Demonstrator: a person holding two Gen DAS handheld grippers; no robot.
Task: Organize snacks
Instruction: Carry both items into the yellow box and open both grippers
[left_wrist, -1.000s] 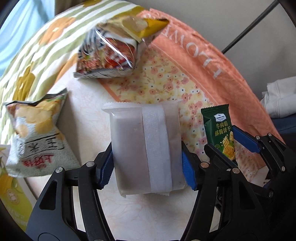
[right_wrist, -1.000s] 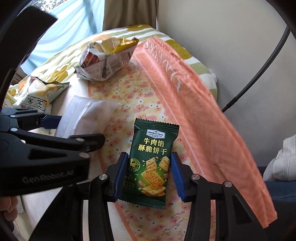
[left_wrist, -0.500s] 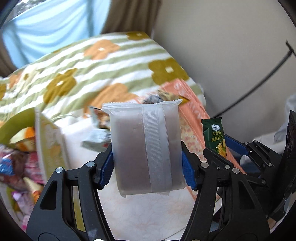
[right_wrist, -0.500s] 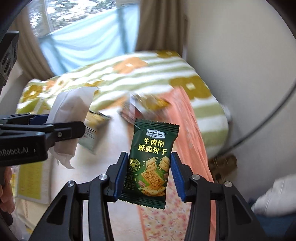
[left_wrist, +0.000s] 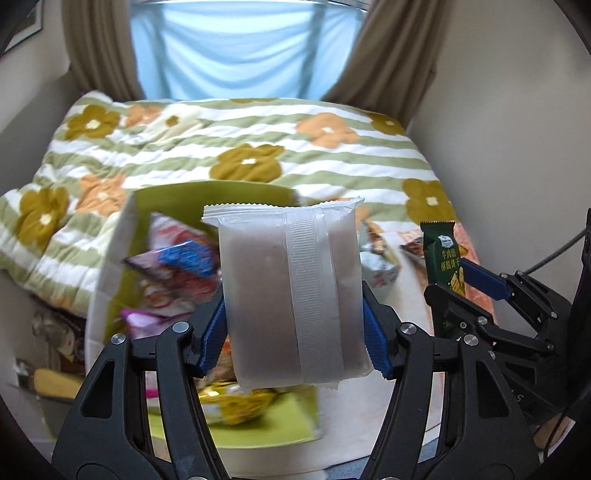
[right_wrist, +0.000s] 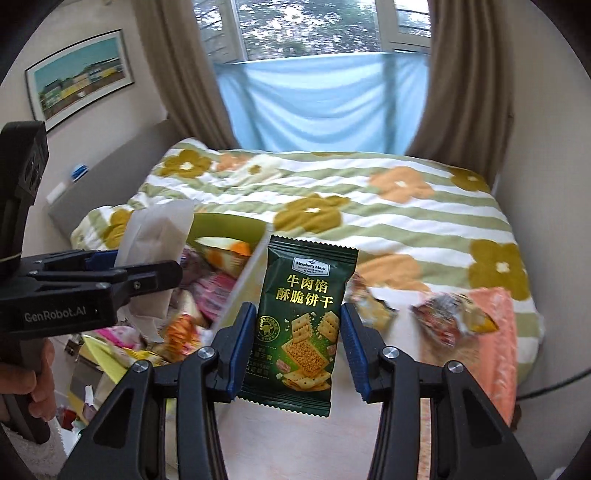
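Note:
My left gripper (left_wrist: 293, 339) is shut on a white translucent snack pack (left_wrist: 291, 291) and holds it upright in the air, in front of an open green-lined box (left_wrist: 122, 236) full of several snack bags. My right gripper (right_wrist: 297, 343) is shut on a dark green cracker packet (right_wrist: 301, 321), also held upright. In the left wrist view the green packet (left_wrist: 443, 269) and the right gripper (left_wrist: 476, 291) are at the right. In the right wrist view the left gripper (right_wrist: 110, 273) with the white pack (right_wrist: 155, 236) is at the left, over the box (right_wrist: 221, 225).
A bed with a green-striped flowered quilt (left_wrist: 258, 155) lies behind. Loose snack bags (right_wrist: 450, 321) lie on the pale table (right_wrist: 402, 317) at the right, beside an orange cloth (right_wrist: 495, 325). A window with curtains (right_wrist: 325, 92) is at the back.
Both grippers have lifted and tilted up with their packets. The view swung from the table top to the bed and window, and the snack box has come into view at the left.

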